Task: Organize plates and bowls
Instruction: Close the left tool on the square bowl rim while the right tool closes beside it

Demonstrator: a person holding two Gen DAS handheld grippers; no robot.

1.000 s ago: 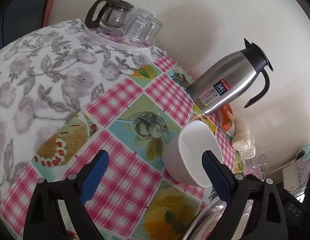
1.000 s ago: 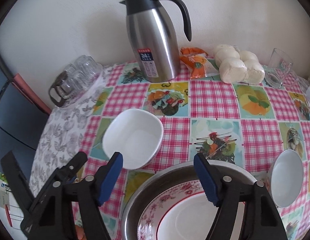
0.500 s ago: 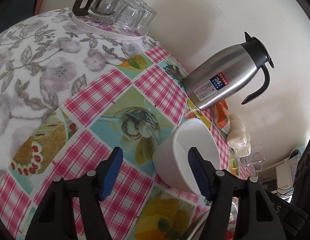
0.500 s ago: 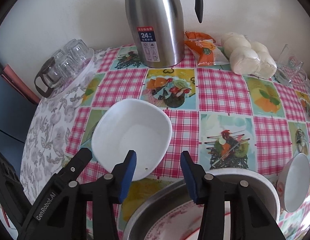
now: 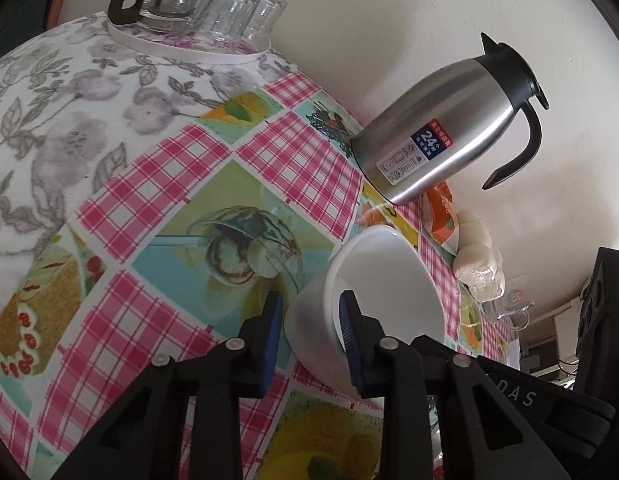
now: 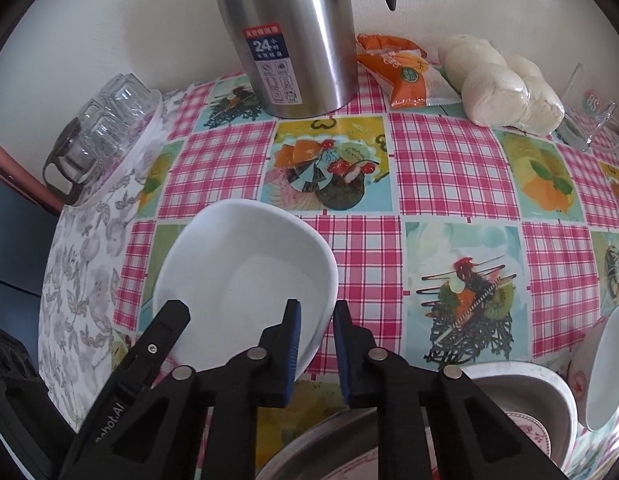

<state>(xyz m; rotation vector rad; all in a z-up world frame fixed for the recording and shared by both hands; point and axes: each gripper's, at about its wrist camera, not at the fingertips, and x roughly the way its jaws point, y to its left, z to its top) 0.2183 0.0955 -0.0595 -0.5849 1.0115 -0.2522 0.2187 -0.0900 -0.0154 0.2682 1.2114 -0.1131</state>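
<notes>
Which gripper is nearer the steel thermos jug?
Right, marginally. The right gripper straddles the white square bowl's rim facing the steel thermos jug; the left gripper straddles its far rim.

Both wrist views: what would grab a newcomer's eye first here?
The square white bowl on the pink checked tablecloth, with both the left gripper and right gripper closed on its wall from opposite sides. Behind it, by the wall, stands a tall steel thermos.
</notes>
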